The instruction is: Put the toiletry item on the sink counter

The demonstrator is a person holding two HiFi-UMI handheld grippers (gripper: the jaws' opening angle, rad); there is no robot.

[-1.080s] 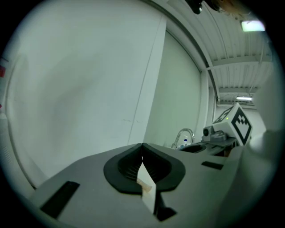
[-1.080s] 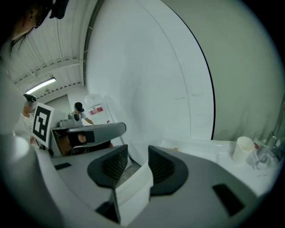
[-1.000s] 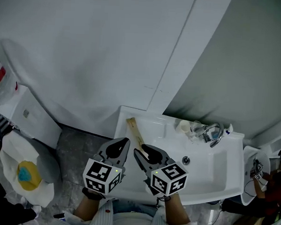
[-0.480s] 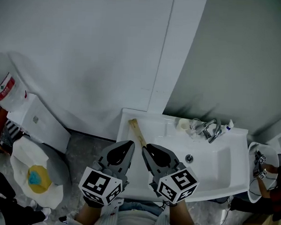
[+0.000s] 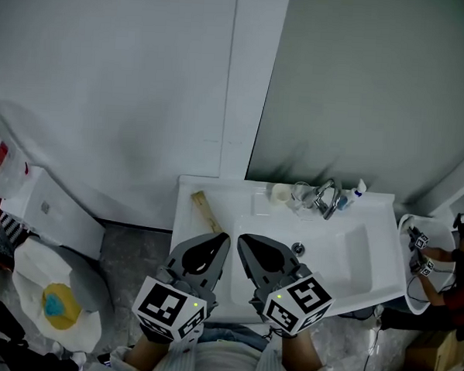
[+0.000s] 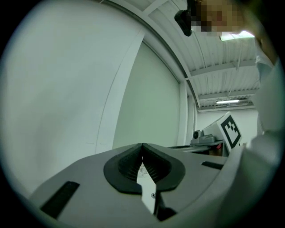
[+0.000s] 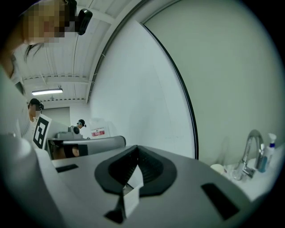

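A tan, flat wooden toiletry item [image 5: 206, 210] lies on the left part of the white sink counter [image 5: 211, 296], at an angle to the basin. Both grippers hover side by side over the counter's front edge, a short way nearer to me than the item. My left gripper [image 5: 224, 238] is shut, its pads [image 6: 152, 168] meeting with nothing between them. My right gripper [image 5: 242, 239] has its jaws closing tip to tip, and they hold nothing; its pads [image 7: 148, 168] meet in the right gripper view too.
At the back of the basin stand a chrome faucet [image 5: 325, 198], a clear glass [image 5: 301, 193], a white cup [image 5: 280, 193] and a small bottle [image 5: 359, 187]. A toilet [image 5: 51, 207] and a bin [image 5: 51, 303] are at the left. A person [image 5: 454, 266] stands at the right.
The right gripper's jaws have come together. Both grippers have drawn back a little from the wooden item, which stays flat on the counter. The head view has swung left.
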